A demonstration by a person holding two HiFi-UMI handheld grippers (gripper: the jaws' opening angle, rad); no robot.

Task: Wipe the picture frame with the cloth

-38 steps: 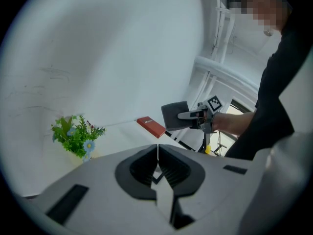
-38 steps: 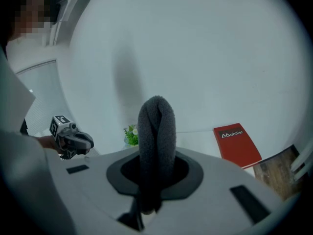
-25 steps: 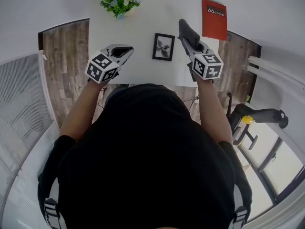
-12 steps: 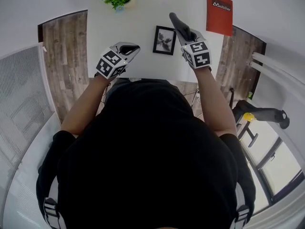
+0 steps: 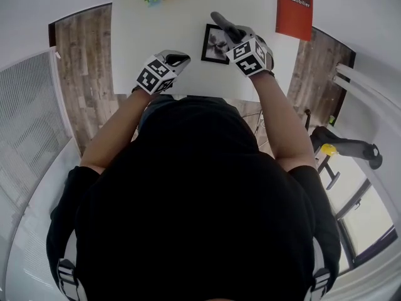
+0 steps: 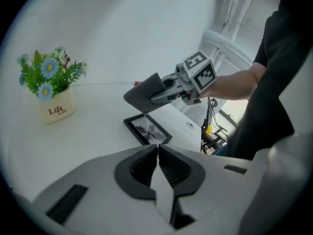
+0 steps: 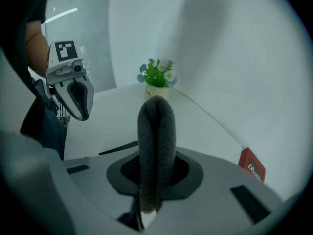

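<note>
**Grey cloth poised over picture frame**

Grey and fleecy, the folded cloth (image 7: 156,136) stands clamped between the jaws of the right tool (image 7: 155,180), its rounded end sticking well out past the tips. In the head view the right tool (image 5: 233,35) reaches out over the white surface (image 5: 163,24), and the cloth (image 5: 222,24) overlaps the upper right corner of the picture frame (image 5: 212,47). The left gripper view shows the cloth (image 6: 145,95) hanging just above the picture frame (image 6: 146,129) with a gap between them, not touching.

The black-edged picture frame lies flat on the surface, near the middle, and holds a dark, monochrome print.

The left tool (image 6: 157,148) has its jaws pressed together at the tips with nothing between them. In the head view the left tool (image 5: 177,59) hovers near the surface's front edge, to the left of the picture frame and apart from it.

Beyond the picture frame, a small potted plant (image 6: 49,89) with blue flowers stands at the far side of the surface, its white pot lettered "Life". A red booklet (image 5: 294,10) lies at the far right corner. The person, in a black top, stands at the surface's near edge with both forearms stretched forward. Wood-plank floor (image 5: 81,74) shows on either side.
</note>
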